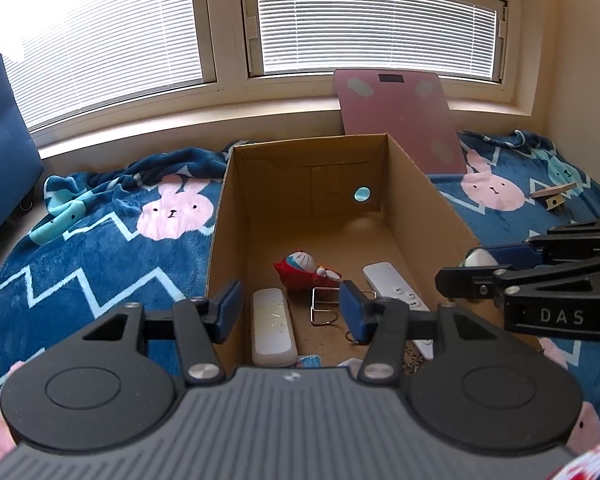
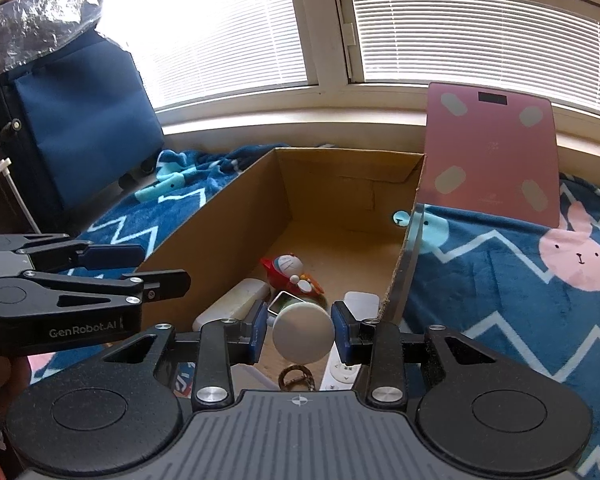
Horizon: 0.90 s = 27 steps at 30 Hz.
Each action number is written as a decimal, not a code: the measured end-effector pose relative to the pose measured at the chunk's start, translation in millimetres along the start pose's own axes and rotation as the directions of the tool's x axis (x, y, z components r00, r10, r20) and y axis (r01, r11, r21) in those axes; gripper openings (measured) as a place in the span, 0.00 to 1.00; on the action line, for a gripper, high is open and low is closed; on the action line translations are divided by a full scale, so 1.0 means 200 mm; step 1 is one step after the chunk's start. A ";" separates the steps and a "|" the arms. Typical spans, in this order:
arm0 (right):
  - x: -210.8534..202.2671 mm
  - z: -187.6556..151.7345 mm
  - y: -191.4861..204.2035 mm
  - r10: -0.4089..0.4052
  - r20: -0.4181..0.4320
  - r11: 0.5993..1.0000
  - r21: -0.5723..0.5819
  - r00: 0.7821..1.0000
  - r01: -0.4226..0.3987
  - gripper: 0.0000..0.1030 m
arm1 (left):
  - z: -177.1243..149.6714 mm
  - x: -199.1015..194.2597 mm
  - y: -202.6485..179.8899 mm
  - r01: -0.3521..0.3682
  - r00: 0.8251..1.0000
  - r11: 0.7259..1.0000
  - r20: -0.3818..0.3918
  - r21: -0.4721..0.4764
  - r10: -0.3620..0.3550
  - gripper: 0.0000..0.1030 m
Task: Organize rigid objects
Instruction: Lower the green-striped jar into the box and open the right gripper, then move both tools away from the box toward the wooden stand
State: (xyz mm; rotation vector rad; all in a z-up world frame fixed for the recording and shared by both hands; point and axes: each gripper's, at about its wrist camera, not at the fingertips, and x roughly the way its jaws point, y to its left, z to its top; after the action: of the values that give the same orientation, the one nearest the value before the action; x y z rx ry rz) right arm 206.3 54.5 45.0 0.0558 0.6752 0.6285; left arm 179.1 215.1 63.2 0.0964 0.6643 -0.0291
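At the left, the left gripper (image 1: 290, 312) hangs over the near end of the cardboard box (image 1: 220, 216), its blue pads standing a moderate way apart with nothing between them — it holds nothing. Directly beneath its fingers, on the box floor, lies a white oblong case (image 1: 271, 328), its long axis running away from the camera along the left wall.

Moving right across the box: a red and blue toy figure (image 1: 304, 272) sits near the middle, a bent wire clip (image 1: 324, 306) lies just in front of it, and a white remote (image 1: 396, 288) lies along the right wall, long axis also pointing toward the far end. The far half of the floor is bare.

Further right, the right gripper (image 2: 300, 334) is clamped on a white round object (image 2: 303, 334) (a ball or disc; I cannot tell which), held above the box's near end, between the case and the remote. The drop point lies straight below and slightly ahead of the fingers, so my judgement is that the right hand is the one to act — lowering into the box and letting go.

Outside the box, a pink bathroom scale (image 2: 496, 156) leans against the window ledge, and a small wooden piece (image 1: 556, 196) rests on the rabbit-print blanket (image 1: 100, 248), far right.
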 end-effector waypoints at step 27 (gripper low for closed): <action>-0.67 -0.29 -0.55 -0.256 0.073 0.944 0.234 0.964 0.233 0.56 | 0.08 -0.30 -0.48 0.168 0.980 0.986 0.109 0.002 -0.167 0.47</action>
State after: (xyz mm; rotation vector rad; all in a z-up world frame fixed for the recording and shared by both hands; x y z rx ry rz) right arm 147.8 -119.2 48.0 0.2089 0.6387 0.3063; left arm 137.2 118.5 104.9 0.0312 0.5618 -0.1927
